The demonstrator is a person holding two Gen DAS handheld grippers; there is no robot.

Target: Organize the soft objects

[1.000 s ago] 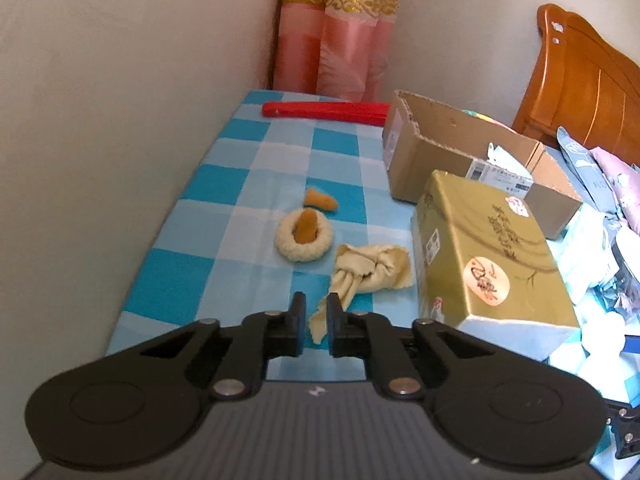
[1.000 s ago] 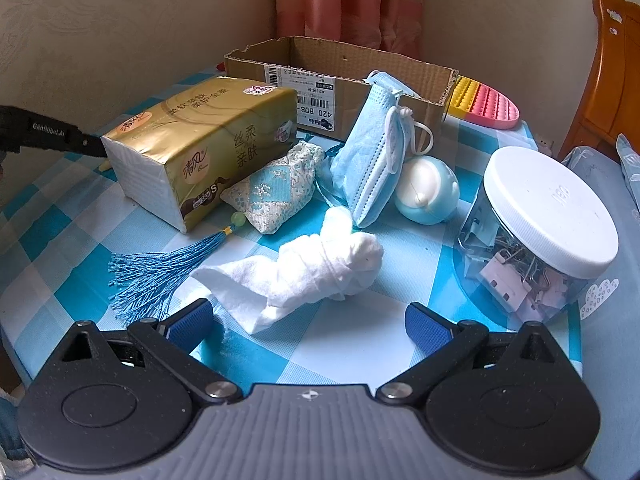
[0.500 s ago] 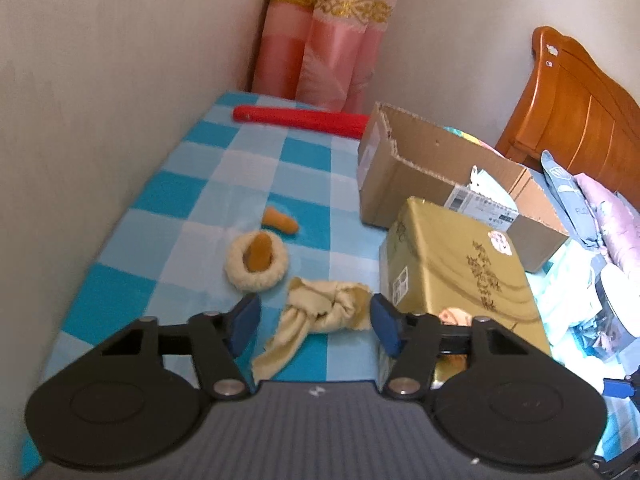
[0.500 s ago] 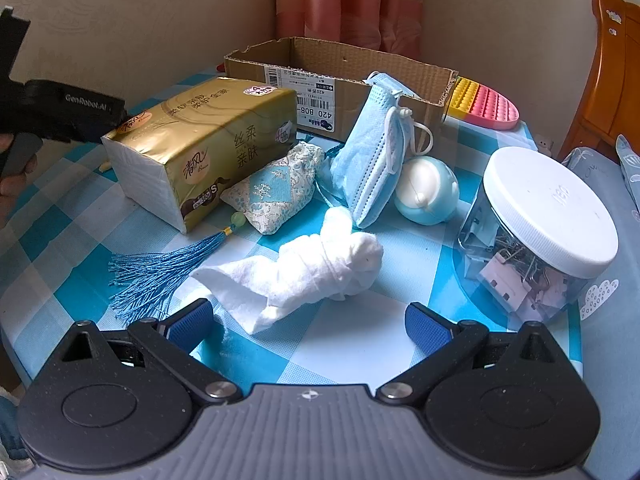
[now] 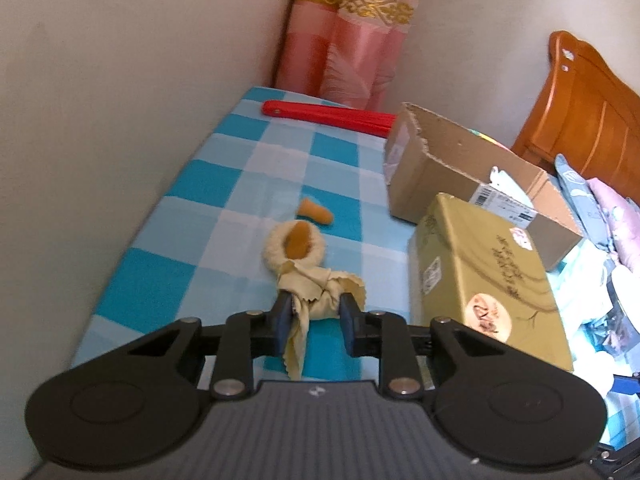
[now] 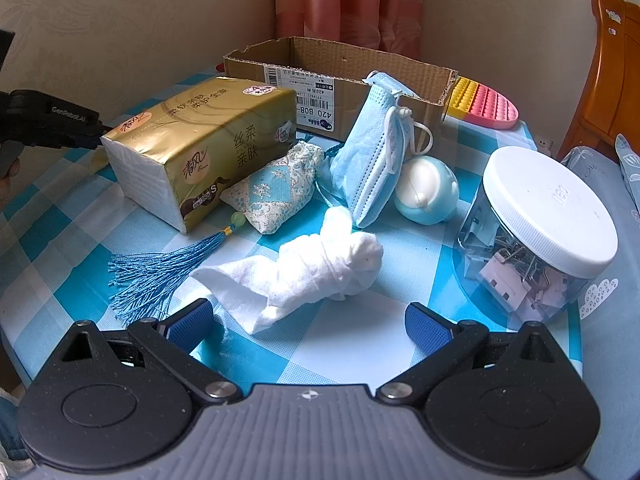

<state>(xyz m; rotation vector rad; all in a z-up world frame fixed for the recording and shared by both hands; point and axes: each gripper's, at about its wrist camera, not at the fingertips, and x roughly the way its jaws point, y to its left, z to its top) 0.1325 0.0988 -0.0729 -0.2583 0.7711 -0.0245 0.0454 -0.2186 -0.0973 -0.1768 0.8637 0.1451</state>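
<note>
A knotted yellow cloth [image 5: 320, 294] lies on the blue checked tablecloth [image 5: 224, 184]. My left gripper [image 5: 314, 318] has its jaws around the cloth's near end, partly closed, with the tail hanging down between them. Just beyond lies a cream fluffy ring [image 5: 294, 246] with an orange piece in it, and a second orange piece [image 5: 315, 213]. My right gripper [image 6: 308, 322] is open and empty, just in front of a knotted white cloth [image 6: 304, 276]. The left gripper shows at the left edge of the right wrist view [image 6: 48, 122].
An open cardboard box [image 5: 460, 168] and a gold tissue pack [image 5: 480, 280] stand right of the yellow cloth. A red folded fan [image 5: 328, 114] lies at the back. Near the white cloth are a tasselled sachet [image 6: 276, 188], face masks [image 6: 376, 148], a round blue case [image 6: 426, 190] and a clip jar [image 6: 540, 232].
My left gripper opened, moved forward, and now has its jaws closing around the yellow cloth. The right gripper has not moved.
</note>
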